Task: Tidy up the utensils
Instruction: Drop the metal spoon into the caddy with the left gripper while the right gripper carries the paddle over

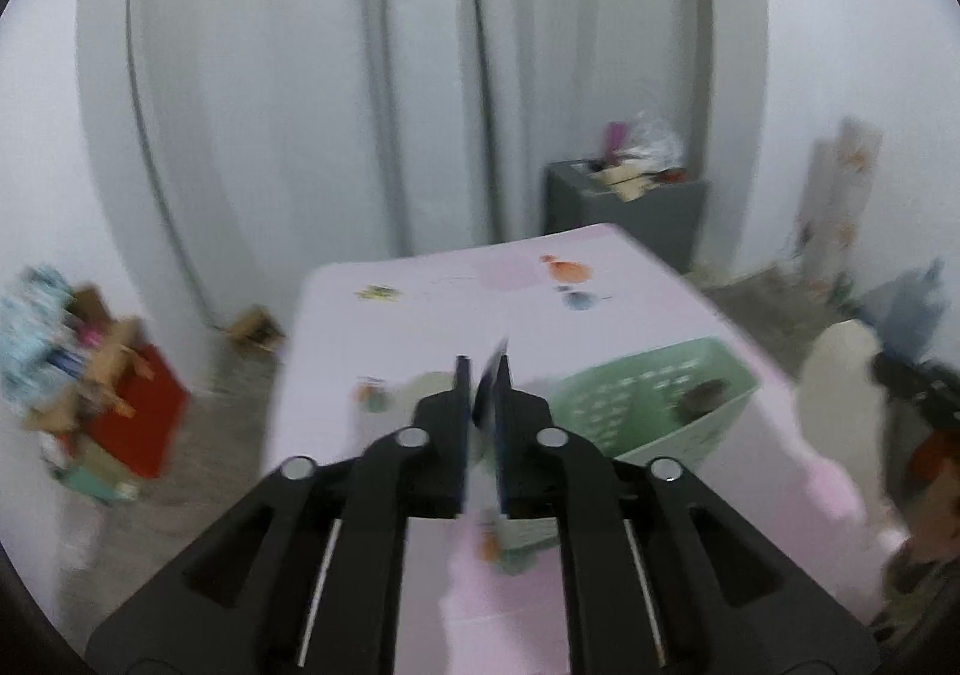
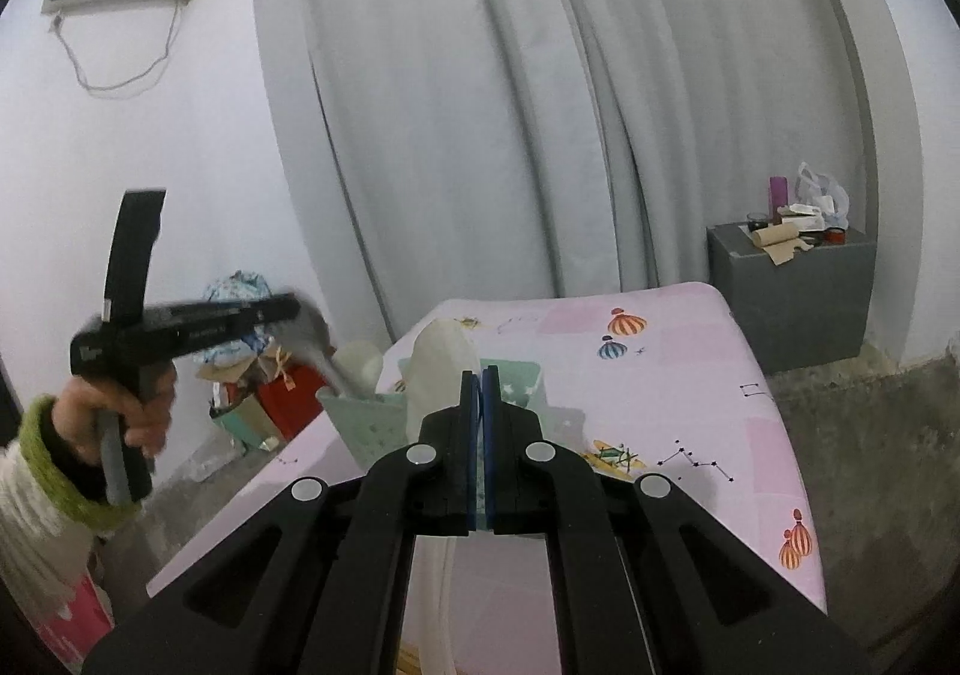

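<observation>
Jaws on L gripper point(image 1: 483, 369) are standing a narrow gap apart. In the right wrist view a grey utensil point(image 2: 321, 345), blurred, is hanging from its tip toward a green basket point(image 1: 654, 393). Cannot tell whether the pads are pressing on it. R gripper point(image 2: 482, 375) is closing pad to pad, w/ nothing visible between. The basket is sitting on a pink table point(image 1: 480, 267), w/ a white utensil point(image 2: 441, 363) rising just behind R fingers.

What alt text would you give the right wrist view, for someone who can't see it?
A shut right gripper points at a green basket on a pink patterned surface; a white utensil rises beside it. At left, a hand holds the left gripper near the basket.
</observation>
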### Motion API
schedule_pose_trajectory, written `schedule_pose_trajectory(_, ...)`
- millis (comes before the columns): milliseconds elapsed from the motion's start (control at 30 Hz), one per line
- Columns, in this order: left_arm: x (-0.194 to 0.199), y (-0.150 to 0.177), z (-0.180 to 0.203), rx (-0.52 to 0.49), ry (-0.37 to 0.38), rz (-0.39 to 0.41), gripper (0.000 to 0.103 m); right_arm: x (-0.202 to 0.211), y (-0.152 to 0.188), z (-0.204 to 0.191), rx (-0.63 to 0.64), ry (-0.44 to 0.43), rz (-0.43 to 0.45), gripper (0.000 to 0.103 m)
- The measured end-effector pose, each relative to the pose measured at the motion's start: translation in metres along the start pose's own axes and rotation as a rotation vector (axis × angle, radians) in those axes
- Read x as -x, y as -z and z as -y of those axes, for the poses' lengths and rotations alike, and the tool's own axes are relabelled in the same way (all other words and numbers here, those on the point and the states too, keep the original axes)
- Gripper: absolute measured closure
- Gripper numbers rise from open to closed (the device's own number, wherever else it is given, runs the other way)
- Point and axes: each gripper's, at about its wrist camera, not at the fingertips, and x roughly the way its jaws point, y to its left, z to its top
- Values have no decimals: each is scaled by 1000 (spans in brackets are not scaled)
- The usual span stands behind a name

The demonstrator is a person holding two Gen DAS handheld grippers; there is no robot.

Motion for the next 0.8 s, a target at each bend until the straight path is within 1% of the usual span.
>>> schedule_pose_trajectory(33, 0, 1, -4, 37, 41, 12, 87, 0, -2, 3, -10, -2, 3, 101)
schedule_pose_trajectory(67, 0, 3, -4, 59, 60, 22, 82, 0, -3, 5, -19, -4, 5, 101)
schedule_pose_trajectory(200, 10, 15, -12, 133, 109, 79, 74, -2, -14, 13, -58, -30, 25, 101)
schedule_pose_trajectory(233, 15, 19, -16, 152, 120, 103, 68, -4, -18, 14, -63, -35, 32, 101)
schedule_pose_trajectory(267, 21, 23, -21, 167, 124, 124, 61, -5, -21, 16, -71, -43, 41, 101)
schedule_pose_trajectory(300, 25, 25, -22, 176, 122, 139, 58, -6, -25, 18, -80, -52, 50, 101)
schedule_pose_trajectory(333, 31, 31, -25, 189, 117, 161, 53, -8, -32, 20, -93, -67, 65, 101)
schedule_pose_trajectory(367, 34, 34, -27, 195, 113, 170, 47, -10, -37, 21, -101, -77, 77, 101)
schedule_pose_trajectory(400, 37, 40, -28, 205, 107, 177, 44, -12, -42, 22, -110, -84, 90, 101)
schedule_pose_trajectory(467, 42, 52, -31, 230, 96, 185, 32, -17, -55, 24, -128, -101, 123, 101)
schedule_pose_trajectory(533, 48, 68, -35, 261, 91, 188, 25, -25, -68, 27, -151, -118, 157, 101)
schedule_pose_trajectory(567, 50, 75, -37, 273, 92, 189, 22, -29, -75, 29, -167, -128, 173, 101)
schedule_pose_trajectory(667, 54, 98, -41, 313, 98, 188, 18, -47, -89, 32, -195, -125, 209, 101)
schedule_pose_trajectory(800, 52, 119, -47, 338, 81, 158, 18, -81, -96, 27, -173, -47, 222, 101)
